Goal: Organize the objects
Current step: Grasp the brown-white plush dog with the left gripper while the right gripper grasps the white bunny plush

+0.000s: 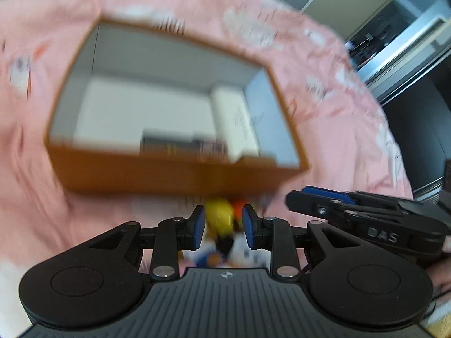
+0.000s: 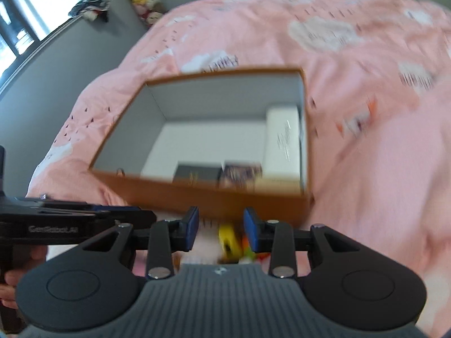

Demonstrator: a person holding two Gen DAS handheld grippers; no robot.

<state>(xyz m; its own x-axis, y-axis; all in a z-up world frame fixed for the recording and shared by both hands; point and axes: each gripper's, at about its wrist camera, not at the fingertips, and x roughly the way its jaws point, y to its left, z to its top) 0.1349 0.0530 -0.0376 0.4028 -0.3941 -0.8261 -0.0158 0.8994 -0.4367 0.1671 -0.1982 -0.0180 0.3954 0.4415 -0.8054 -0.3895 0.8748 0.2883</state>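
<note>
An open brown cardboard box [image 1: 174,173] with a white inside sits on a pink bedspread; it also shows in the right wrist view [image 2: 214,197]. Inside lie a white box [image 1: 234,121] [image 2: 282,138] and two dark small boxes [image 1: 180,145] [image 2: 197,173]. A colourful toy with yellow and orange parts [image 1: 221,219] [image 2: 229,239] lies on the bedspread in front of the box. My left gripper [image 1: 222,222] has its pads on both sides of the toy. My right gripper [image 2: 221,228] stands with its jaws apart over the same toy. Both views are blurred.
The pink bedspread [image 1: 338,90] [image 2: 366,140] with white cloud prints covers the bed all around the box. A grey wall and a window [image 2: 33,14] are at the left; a cabinet [image 1: 400,42] is at the right.
</note>
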